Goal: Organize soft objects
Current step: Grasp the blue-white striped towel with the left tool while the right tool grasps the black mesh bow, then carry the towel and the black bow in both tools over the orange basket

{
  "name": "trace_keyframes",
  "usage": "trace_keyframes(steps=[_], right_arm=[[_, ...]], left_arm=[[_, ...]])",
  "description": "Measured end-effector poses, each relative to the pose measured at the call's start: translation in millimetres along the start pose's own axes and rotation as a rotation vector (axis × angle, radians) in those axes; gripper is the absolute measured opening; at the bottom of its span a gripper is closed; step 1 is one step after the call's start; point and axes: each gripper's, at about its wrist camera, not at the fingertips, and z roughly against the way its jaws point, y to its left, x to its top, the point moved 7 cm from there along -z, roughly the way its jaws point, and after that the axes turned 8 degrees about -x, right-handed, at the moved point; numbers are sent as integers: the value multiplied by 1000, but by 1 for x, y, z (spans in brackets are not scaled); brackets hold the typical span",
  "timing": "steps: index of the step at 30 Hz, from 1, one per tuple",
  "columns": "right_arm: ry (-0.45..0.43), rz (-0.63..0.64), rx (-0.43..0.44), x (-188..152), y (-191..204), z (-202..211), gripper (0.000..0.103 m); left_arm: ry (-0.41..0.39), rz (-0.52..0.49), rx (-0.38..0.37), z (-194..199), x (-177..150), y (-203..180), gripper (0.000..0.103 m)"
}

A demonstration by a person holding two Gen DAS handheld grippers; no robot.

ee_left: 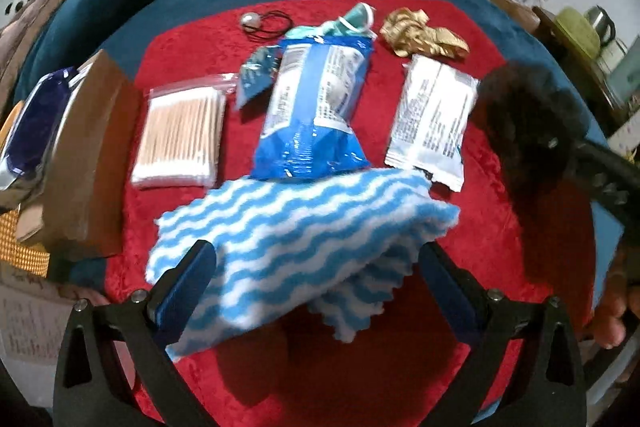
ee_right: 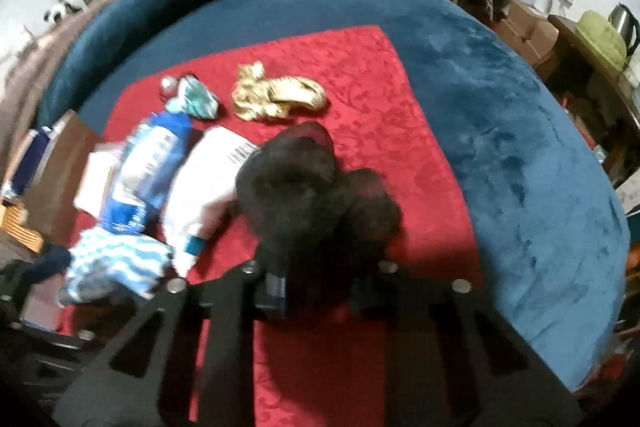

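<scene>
Nearest your left wrist camera, the left gripper [ee_left: 316,275] has its jaws wide apart. The blue-and-white wavy cloth [ee_left: 296,243] lies between them: it drapes against the left finger, while the right finger stands clear of it. Whether the cloth rests on the red cover [ee_left: 500,227] or hangs above it, you cannot tell.

Your right gripper [ee_right: 316,291] has its jaws clamped on the dark fuzzy object [ee_right: 308,195], which bulges forward from between the pads and hides part of the white sachet [ee_right: 204,183]. In the left view the same dark object appears toward the right edge of the red cover.

Beyond the cloth, toward the far edge of the red cover, you have:
- a bag of cotton swabs [ee_left: 180,139] on the left,
- a blue plastic pack [ee_left: 316,111] in the middle, its near end touching the cloth,
- the white sachet on the right,
- a gold scrunchie [ee_left: 420,33] near the far right corner,
- a black hair tie with a pearl [ee_left: 260,21] at the far edge.

A brown box [ee_left: 84,155] stands at the left edge. The red cover lies on a blue blanket [ee_right: 520,147].
</scene>
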Motion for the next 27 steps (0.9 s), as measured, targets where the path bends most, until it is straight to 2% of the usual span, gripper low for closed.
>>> trace_keyframes(steps=[3, 5, 8, 12, 22, 27], right_arm=[[-54, -10, 16, -1, 2, 14, 21], [-72, 5, 19, 0, 7, 18, 21], [-74, 22, 15, -1, 13, 19, 21], [-88, 35, 9, 1, 19, 22, 21], [-99, 61, 8, -11, 27, 30, 21], [-114, 68, -4, -17, 31, 39, 21]], left_arm=[[32, 0, -49, -10, -3, -3, 74], [18, 20, -77, -7, -1, -2, 42], [-8, 41, -109, 3, 0, 0, 20], [-59, 46, -107, 24, -2, 3, 14], [-178, 120, -176, 80, 6, 2, 14], [-218, 130, -185, 110, 2, 5, 14]])
